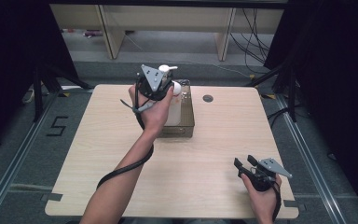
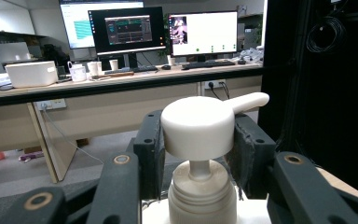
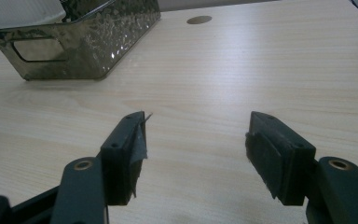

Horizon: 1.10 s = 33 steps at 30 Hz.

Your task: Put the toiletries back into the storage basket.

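A white pump bottle [image 1: 174, 113] stands upright in a smoky clear plastic bin [image 1: 189, 122] at the back middle of the wooden table [image 1: 205, 154]. My left gripper [image 1: 161, 87] comes in level from the near side, shut on the bottle's white pump head [image 2: 197, 126], one pad on each side. The pump spout [image 2: 248, 101] points away to the right between the jaws. My right gripper [image 1: 244, 163] rests low over the table's front right, open, with nothing but bare wood between its pads [image 3: 198, 149]. In the right gripper view the bin [image 3: 88, 42] and the bottle's base [image 3: 23, 11] sit far left.
A round cable hole [image 1: 208, 98] lies in the tabletop right of the bin. Beyond the table's far edge stand a desk with monitors [image 2: 126, 30], a white box [image 2: 30, 73] and cups. Black curtains hang on both sides.
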{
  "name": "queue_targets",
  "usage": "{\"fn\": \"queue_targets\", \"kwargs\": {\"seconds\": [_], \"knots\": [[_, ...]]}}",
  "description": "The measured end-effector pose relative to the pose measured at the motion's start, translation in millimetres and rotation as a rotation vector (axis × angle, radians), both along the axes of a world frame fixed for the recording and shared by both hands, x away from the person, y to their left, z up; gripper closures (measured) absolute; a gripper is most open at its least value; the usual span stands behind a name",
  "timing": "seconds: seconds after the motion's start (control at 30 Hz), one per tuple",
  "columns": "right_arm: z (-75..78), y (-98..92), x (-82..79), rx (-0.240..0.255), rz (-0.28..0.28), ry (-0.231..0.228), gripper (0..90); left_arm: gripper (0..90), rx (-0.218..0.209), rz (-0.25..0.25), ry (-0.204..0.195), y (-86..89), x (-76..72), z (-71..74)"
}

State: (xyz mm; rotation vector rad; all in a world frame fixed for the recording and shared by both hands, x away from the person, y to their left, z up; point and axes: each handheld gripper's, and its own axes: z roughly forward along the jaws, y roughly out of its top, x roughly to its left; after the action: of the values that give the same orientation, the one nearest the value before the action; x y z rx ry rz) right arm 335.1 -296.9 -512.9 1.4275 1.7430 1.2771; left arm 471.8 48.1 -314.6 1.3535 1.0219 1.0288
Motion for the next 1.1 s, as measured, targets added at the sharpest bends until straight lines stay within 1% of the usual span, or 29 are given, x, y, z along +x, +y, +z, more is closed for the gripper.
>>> {"fn": "queue_targets", "kwargs": {"seconds": [0.07, 0.1, 0.17, 0.23, 0.27, 0.33, 0.4, 0.43, 0.47, 0.57, 0.6, 0.63, 0.67, 0.7, 0.73, 0.77, 0.8, 0.83, 0.87, 0.9, 1.1], "knots": [[-0.1, 0.0, 0.2, -0.003, -0.006, 0.002, 38.6, 58.8, 0.000, 0.002, 0.002, 0.1, -0.3, -0.4], [-0.3, 1.6, -0.1, 0.029, 0.001, 0.006, 38.6, 58.8, 0.000, 0.003, 0.002, 0.2, -0.5, -0.7], [-0.4, 1.4, -0.1, 0.016, -0.006, 0.015, 38.5, 58.8, 0.003, 0.003, 0.004, 0.2, -0.8, -1.2], [-0.5, 0.9, 0.1, 0.010, -0.004, 0.002, 38.6, 58.8, 0.006, 0.004, 0.007, 0.0, -1.3, -1.9], [-0.4, -0.4, 0.5, -0.008, -0.001, -0.007, 38.5, 58.8, 0.005, 0.005, 0.007, -0.2, -1.5, -2.2], [0.3, 0.1, -0.1, 0.002, -0.002, 0.001, 38.5, 58.8, 0.006, 0.006, 0.009, -0.5, -1.6, -2.8], [-0.3, -0.2, 0.4, -0.008, -0.004, -0.003, 38.5, 58.8, 0.006, 0.007, 0.010, -0.7, -1.6, -3.3], [0.2, 0.1, -0.1, -0.002, -0.005, 0.003, 38.5, 58.8, 0.008, 0.008, 0.011, -0.8, -1.7, -3.5], [0.0, 1.6, -0.2, 0.024, -0.003, 0.010, 38.5, 58.8, 0.010, 0.008, 0.013, -0.8, -1.8, -3.8], [-0.1, 1.8, -0.3, 0.024, -0.005, 0.014, 38.5, 58.8, 0.009, 0.009, 0.012, -1.4, -1.9, -5.0], [0.2, 0.0, -0.1, -0.004, -0.005, 0.003, 38.5, 58.8, 0.010, 0.009, 0.012, -1.6, -2.0, -5.6], [-0.3, -0.7, 0.3, -0.017, -0.006, 0.000, 38.5, 58.8, 0.011, 0.008, 0.014, -1.7, -2.2, -6.2], [-0.6, -0.4, 0.6, -0.011, -0.003, -0.008, 38.5, 58.8, 0.011, 0.010, 0.015, -1.7, -2.4, -6.9], [-0.5, -0.8, 0.4, -0.018, -0.003, -0.005, 38.5, 58.8, 0.010, 0.010, 0.015, -1.6, -2.4, -7.6], [-0.3, 2.5, -1.3, 0.023, -0.017, 0.024, 38.5, 58.8, 0.009, 0.011, 0.016, -1.6, -2.4, -8.3], [0.0, 3.6, -1.7, 0.043, -0.016, 0.031, 38.5, 58.8, 0.013, 0.011, 0.018, -1.3, -2.6, -8.9], [0.0, 3.5, -1.7, 0.040, -0.016, 0.031, 38.5, 58.8, 0.013, 0.012, 0.020, -1.3, -2.7, -9.6], [-0.7, 2.5, -0.9, 0.031, -0.008, 0.020, 38.5, 58.8, 0.012, 0.012, 0.020, -1.5, -2.7, -10.3], [-0.6, -0.4, 0.3, -0.011, 0.002, -0.001, 38.5, 58.8, 0.012, 0.011, 0.020, -1.7, -2.6, -11.2], [-0.6, -0.3, 0.5, -0.007, 0.003, -0.009, 38.5, 58.8, 0.015, 0.011, 0.022, -1.6, -2.7, -11.6], [-0.6, -0.3, 0.5, -0.008, 0.003, -0.009, 38.5, 58.8, 0.016, 0.013, 0.028, -1.8, -2.7, -14.9]]}}
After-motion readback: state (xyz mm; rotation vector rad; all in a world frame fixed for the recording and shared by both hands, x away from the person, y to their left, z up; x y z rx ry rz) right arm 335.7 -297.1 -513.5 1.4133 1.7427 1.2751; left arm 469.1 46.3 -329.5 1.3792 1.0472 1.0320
